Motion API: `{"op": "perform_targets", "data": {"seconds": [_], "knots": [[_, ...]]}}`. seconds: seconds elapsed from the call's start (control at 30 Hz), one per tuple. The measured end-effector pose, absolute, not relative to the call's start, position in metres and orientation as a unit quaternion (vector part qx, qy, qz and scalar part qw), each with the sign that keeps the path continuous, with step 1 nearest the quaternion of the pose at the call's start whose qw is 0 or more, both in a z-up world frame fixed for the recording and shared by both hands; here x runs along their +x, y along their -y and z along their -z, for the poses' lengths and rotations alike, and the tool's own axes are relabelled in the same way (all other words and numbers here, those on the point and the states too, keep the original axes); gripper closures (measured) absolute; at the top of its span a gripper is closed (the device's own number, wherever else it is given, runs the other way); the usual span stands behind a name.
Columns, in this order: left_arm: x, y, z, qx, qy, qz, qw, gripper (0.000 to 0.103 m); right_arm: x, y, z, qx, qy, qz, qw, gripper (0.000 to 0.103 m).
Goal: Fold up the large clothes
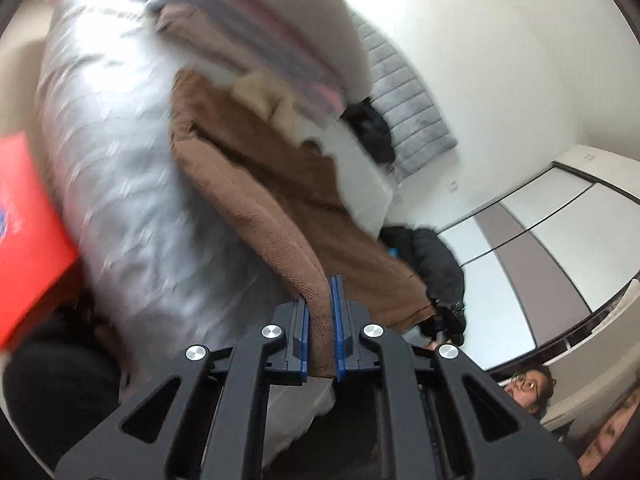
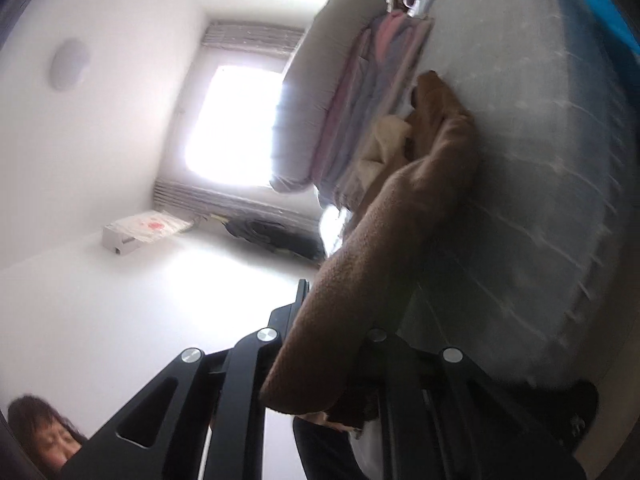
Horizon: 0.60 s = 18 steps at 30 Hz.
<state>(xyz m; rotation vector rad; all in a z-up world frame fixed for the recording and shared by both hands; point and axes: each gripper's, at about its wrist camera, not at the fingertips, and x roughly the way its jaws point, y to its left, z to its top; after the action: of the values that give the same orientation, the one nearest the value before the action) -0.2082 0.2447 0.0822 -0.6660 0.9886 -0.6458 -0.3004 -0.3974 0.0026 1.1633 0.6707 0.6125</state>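
**A:** Brown garment point(image 1: 256, 184) strung between two grippers above the grey bed point(image 1: 112, 128), its far end trailing onto the cover beside a folded striped blanket point(image 1: 276, 40). What is the likeliest slip?

**B:** The left gripper point(image 1: 320, 320) pinches only a narrow rolled hem between its blue pads point(image 1: 339, 320). I judge a sharp tug could draw that hem out, dropping one side onto the bed.

**A:** And the right gripper point(image 2: 320, 344)?

**B:** Cloth drapes over it, hiding the fingertips; its jaws look pressed together on the same garment, bunched thick. An uneven hold could twist the fold.

**A:** Any snag?

**B:** The trailing end lies near a cream cloth point(image 1: 268, 96) on the bed and may drag it along.

**A:** Pose?

**B:** Left gripper angled down toward the bed; right nearly level, rolled so the bed stands beside it.
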Motion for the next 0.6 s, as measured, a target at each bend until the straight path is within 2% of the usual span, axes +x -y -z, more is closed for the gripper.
{"op": "perform_targets", "data": {"seconds": [0.07,0.13,0.2,0.27,0.4,0.5,0.6], "knots": [[-0.215,-0.25,-0.037,-0.311,-0.508,0.283,0.752,0.093,-0.309,0.398,0.022,0.525,-0.348,-0.26,0.732,0.082],[-0.217,-0.256,0.006,-0.324,-0.551,0.259,0.724,0.092,-0.309,0.401,0.055,0.535,-0.389,-0.244,0.709,0.069],[-0.217,-0.265,0.033,-0.349,-0.564,0.249,0.706,0.091,-0.303,0.404,0.072,0.544,-0.408,-0.236,0.694,0.04],[-0.217,-0.272,0.044,-0.356,-0.564,0.237,0.706,0.086,-0.298,0.405,0.08,0.556,-0.41,-0.245,0.68,0.029],[-0.217,-0.281,0.044,-0.335,-0.564,0.212,0.724,0.056,-0.28,0.407,0.082,0.556,-0.431,-0.238,0.669,0.018],[-0.216,-0.282,0.049,-0.324,-0.574,0.197,0.726,0.046,-0.274,0.409,0.084,0.561,-0.437,-0.245,0.659,0.018],[-0.207,-0.274,0.065,-0.303,-0.593,0.187,0.722,0.044,-0.284,0.407,0.091,0.569,-0.441,-0.252,0.647,0.018]]}}
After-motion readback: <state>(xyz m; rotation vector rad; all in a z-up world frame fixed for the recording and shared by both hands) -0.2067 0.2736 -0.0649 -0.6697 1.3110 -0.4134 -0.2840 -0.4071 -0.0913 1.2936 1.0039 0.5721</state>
